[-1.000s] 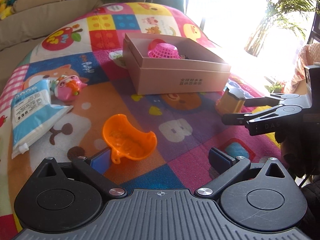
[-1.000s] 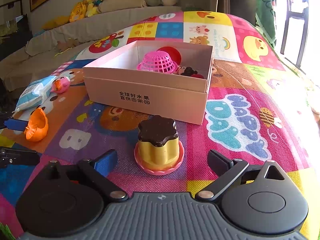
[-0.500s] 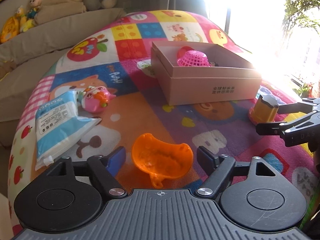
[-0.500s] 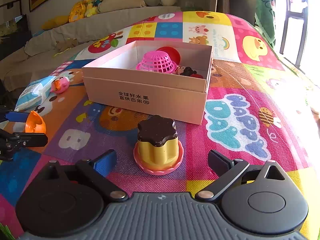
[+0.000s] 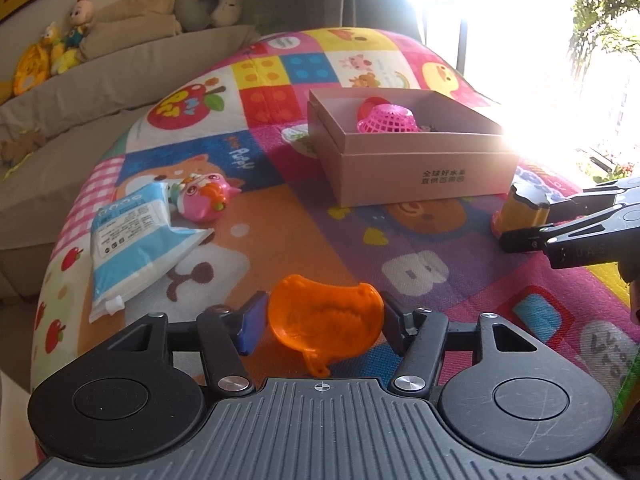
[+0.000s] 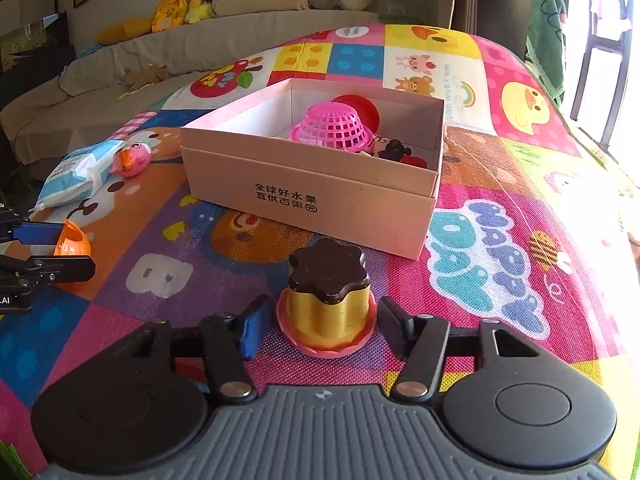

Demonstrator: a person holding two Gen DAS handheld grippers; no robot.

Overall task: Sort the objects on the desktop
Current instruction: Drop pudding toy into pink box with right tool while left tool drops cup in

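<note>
Because both toys must end up in the pink cardboard box [image 6: 312,196], I have brought each tool down around its own piece at once. My left tool [image 5: 323,322] straddles the orange scoop-shaped toy [image 5: 325,320], its blue pad close against the scoop's left rim and the black finger just beside the right rim; I judge it nearly clamped, though I cannot tell whether both sides touch. My right tool [image 6: 320,320] stands apart around the toy pudding [image 6: 327,300], a gap showing on each side, so nothing is gripped there yet.

Both pieces sit on the patchwork play mat [image 6: 500,240], the pudding just before the box's front wall, the scoop well to its left.

Counting: one box, holding one pink mesh basket [image 6: 334,128], one red round piece [image 6: 360,106] and a small dark figure. Outside it lie four things: scoop, pudding, one pink fish-like toy [image 5: 202,200] and one blue-and-white wipes pack [image 5: 132,240].
</note>
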